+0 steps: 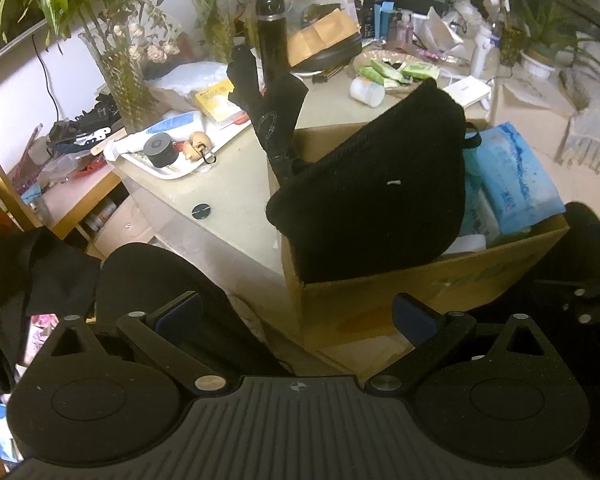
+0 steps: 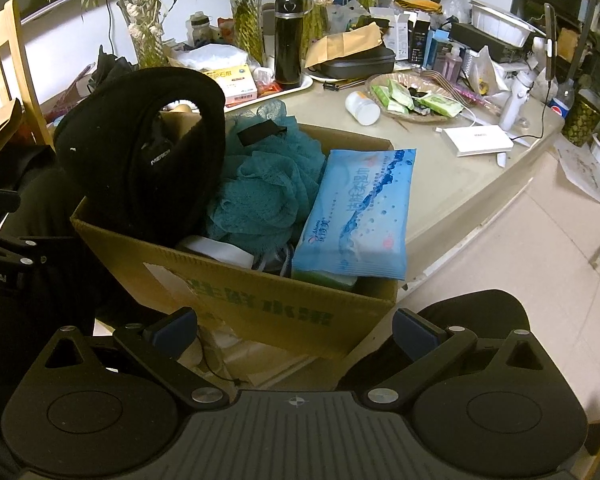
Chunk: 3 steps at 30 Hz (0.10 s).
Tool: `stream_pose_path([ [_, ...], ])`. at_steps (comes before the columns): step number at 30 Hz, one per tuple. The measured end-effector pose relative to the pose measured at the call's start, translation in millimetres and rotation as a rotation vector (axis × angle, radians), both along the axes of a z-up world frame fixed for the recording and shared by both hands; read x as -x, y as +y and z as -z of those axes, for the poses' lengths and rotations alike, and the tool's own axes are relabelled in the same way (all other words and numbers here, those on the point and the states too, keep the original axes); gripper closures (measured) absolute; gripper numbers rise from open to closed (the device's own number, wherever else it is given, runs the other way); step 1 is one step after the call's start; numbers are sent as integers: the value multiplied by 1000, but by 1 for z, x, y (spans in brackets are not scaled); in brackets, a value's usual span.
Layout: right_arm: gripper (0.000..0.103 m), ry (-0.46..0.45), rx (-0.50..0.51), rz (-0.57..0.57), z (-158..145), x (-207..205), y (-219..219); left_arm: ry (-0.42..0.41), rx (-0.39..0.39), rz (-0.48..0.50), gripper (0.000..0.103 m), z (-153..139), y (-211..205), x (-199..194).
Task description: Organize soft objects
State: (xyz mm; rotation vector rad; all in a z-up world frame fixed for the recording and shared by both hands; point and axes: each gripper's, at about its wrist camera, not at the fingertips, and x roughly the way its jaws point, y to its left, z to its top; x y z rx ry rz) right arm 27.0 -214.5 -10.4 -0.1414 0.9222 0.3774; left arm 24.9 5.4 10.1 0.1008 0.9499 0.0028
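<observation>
Left wrist view is showing the left gripper (image 1: 298, 314) with fingers spread apart and empty, hanging just before the cardboard box (image 1: 380, 296), where a black knit hat (image 1: 372, 184) is sitting on top. Right gripper (image 2: 296, 328) is likewise gaping empty before the box, which is holding teal mesh fabric (image 2: 260, 184) and a blue wipes pack (image 2: 360, 208).

1. The box (image 2: 260, 304) is matt brown corrugated cardboard with green print.
2. The black hat (image 1: 372, 200) is soft knitted cloth, matt and slightly fuzzy.
3. The teal mesh (image 2: 260, 196) is rough, open-weave netting.
4. The blue wipes pack (image 2: 360, 216) is glossy plastic film, lightly creased.
5. The flask (image 2: 289, 40) is smooth, shiny black.
6. The tabletop (image 2: 460, 184) is smooth, pale and faintly glossy.
7. The chair (image 2: 4, 52) is bare light wood.
</observation>
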Motion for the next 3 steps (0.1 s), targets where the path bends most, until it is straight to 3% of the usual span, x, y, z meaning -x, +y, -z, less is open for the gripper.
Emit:
stream_pose_path([
  [3, 0, 1, -2, 0, 0, 0, -1, 3, -1, -1, 0, 0, 0, -1],
])
